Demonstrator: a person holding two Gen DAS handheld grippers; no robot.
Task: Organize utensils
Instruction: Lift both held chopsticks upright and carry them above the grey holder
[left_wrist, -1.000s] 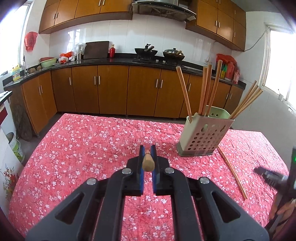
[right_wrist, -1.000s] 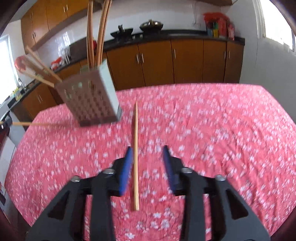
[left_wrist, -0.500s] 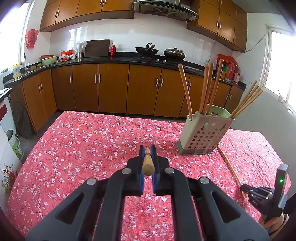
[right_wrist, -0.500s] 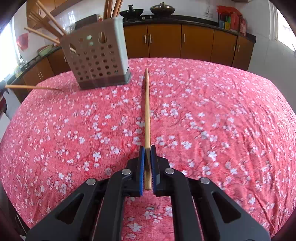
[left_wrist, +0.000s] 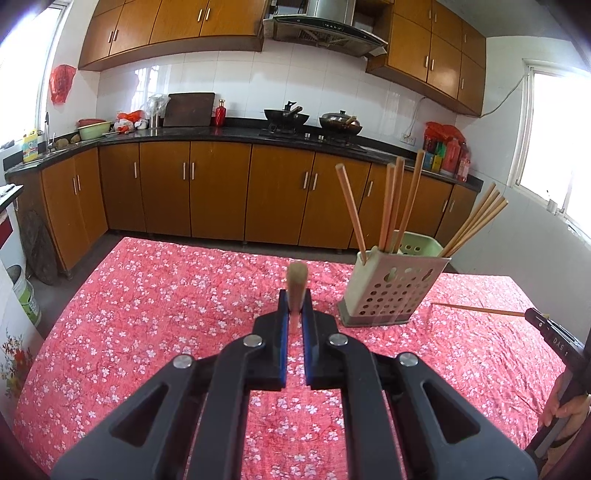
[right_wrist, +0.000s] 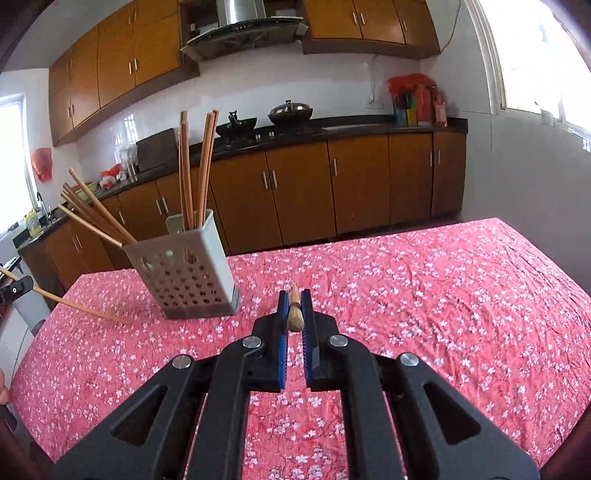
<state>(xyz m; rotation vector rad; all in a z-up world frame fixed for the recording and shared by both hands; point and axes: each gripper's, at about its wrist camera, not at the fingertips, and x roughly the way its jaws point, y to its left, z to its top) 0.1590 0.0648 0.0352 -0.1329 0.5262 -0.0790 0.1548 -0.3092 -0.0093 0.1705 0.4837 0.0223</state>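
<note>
Both grippers are clenched, each on one wooden chopstick: the left gripper (left_wrist: 294, 325) pinches a chopstick (left_wrist: 296, 284) seen nearly end-on, and the right gripper (right_wrist: 294, 317) now clamps a second chopstick (right_wrist: 295, 314). Taken largest first, with the perforated utensil holder (right_wrist: 184, 277) as the landmark, the table under its red floral tablecloth (right_wrist: 424, 295) carries the holder toward the far edge, with both grippers on the near side of it. Several chopsticks already stand in the holder, some upright, others fanned outward. A second ago the right jaws stood apart around a chopstick lying flat on the cloth just beside the holder; they have since closed on it and lifted it, so in the left wrist view it hangs clear of the cloth beside the holder. No loose chopstick shows on the cloth now, so what seems left is dropping these two into the holder. Small white lettering on the right gripper's body, at the edge of the left wrist view, is too small to read surely.
</note>
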